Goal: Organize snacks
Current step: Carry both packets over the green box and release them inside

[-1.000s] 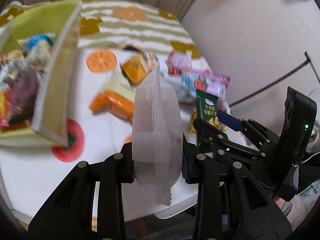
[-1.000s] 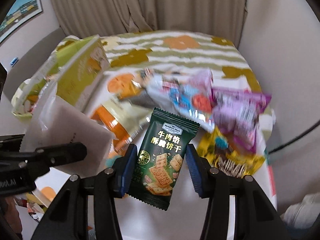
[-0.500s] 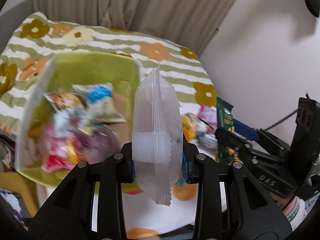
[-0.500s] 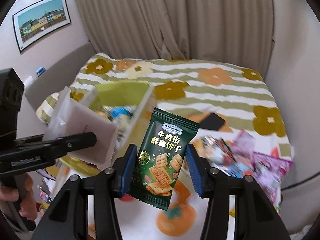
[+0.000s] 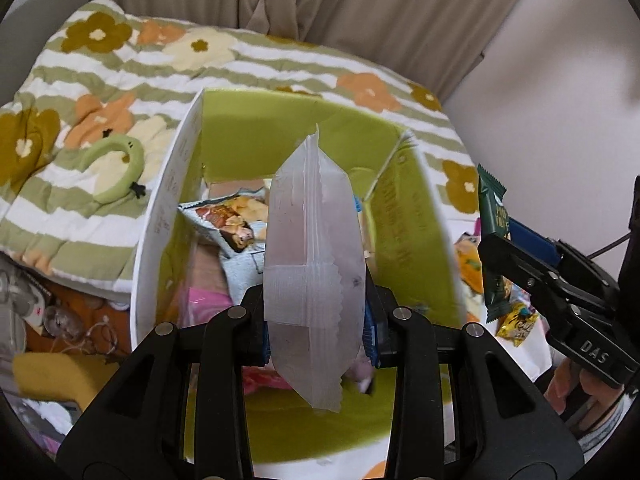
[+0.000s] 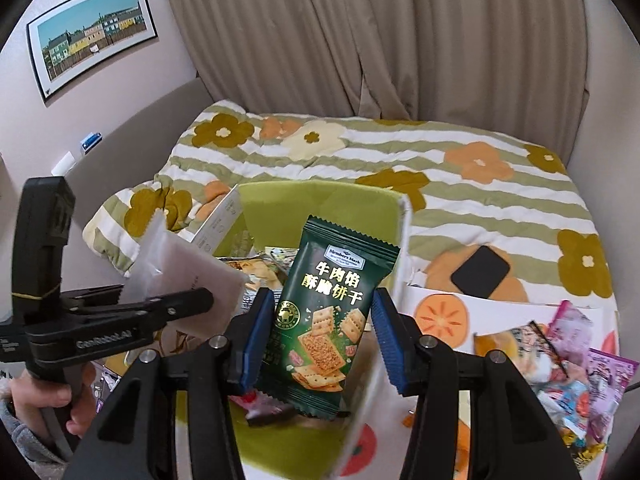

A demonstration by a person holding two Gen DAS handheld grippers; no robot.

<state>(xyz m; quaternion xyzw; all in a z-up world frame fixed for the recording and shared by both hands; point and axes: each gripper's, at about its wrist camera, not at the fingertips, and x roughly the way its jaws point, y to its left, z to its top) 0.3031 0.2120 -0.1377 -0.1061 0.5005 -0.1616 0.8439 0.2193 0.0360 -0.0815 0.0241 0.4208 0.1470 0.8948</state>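
My left gripper [image 5: 316, 324] is shut on a translucent white snack packet [image 5: 314, 256], held edge-on above the open green box [image 5: 416, 216]. My right gripper [image 6: 320, 332] is shut on a dark green cracker packet [image 6: 328, 320], hanging over the same green box [image 6: 320, 204]. Several snack packs [image 5: 228, 220] lie inside the box. In the left wrist view the right gripper [image 5: 496, 248] shows at the right edge with the green cracker packet [image 5: 493, 240]. In the right wrist view the left gripper [image 6: 224, 300] holds the white packet [image 6: 184, 268] at the left.
Loose snack packets [image 6: 560, 360] lie on the white persimmon-print cloth [image 6: 440, 312] to the right of the box. A flowered striped quilt [image 6: 480, 184] lies behind, with a black square pad [image 6: 480, 272] and a small green plush [image 5: 116, 168]. Curtains and walls close the back.
Both grippers have swung left from over the loose snack pile to above the green box, each keeping its packet. The box now fills the middle of both views.
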